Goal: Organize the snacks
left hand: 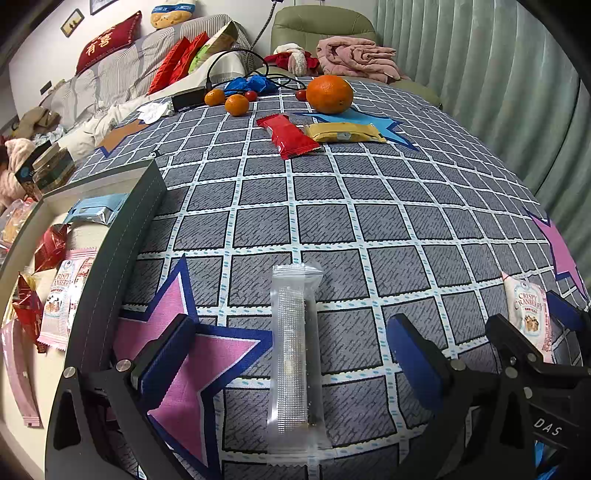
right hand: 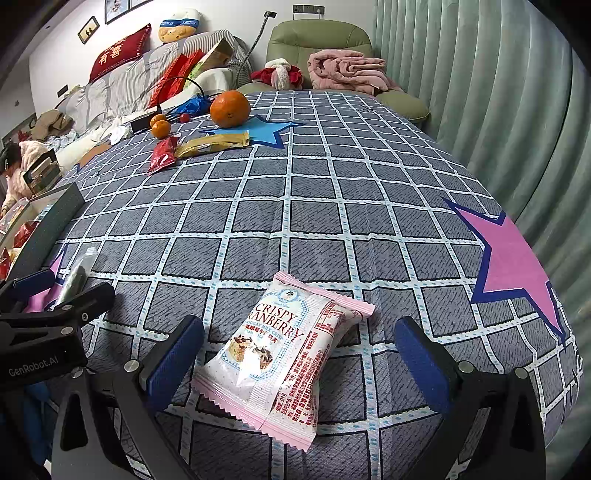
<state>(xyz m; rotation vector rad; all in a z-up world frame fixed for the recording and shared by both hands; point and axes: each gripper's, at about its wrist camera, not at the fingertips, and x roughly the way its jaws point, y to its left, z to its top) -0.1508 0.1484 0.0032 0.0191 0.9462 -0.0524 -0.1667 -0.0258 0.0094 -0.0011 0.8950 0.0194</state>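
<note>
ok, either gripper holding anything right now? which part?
Nothing held. Left gripper is open around the clear wrapper; right gripper is open around the Crispy Cranberry packet.

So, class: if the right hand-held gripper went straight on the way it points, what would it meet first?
Probably the Crispy Cranberry packet, which lies on the tablecloth between the open right hand-held gripper fingers.

We are in a home, most likely a living room. A striped sofa (right hand: 122, 83) runs along the wall, with a red cushion (right hand: 120, 51) and a plush toy (right hand: 179, 24) on it. A green armchair (right hand: 319, 40) holds a crumpled pink blanket (right hand: 347, 70). Framed pictures (right hand: 88, 29) hang above, and pale green curtains (right hand: 480, 92) cover the right side. The table (right hand: 332, 184) wears a checked cloth with stars, and oranges (right hand: 229, 109) sit on it.
</note>
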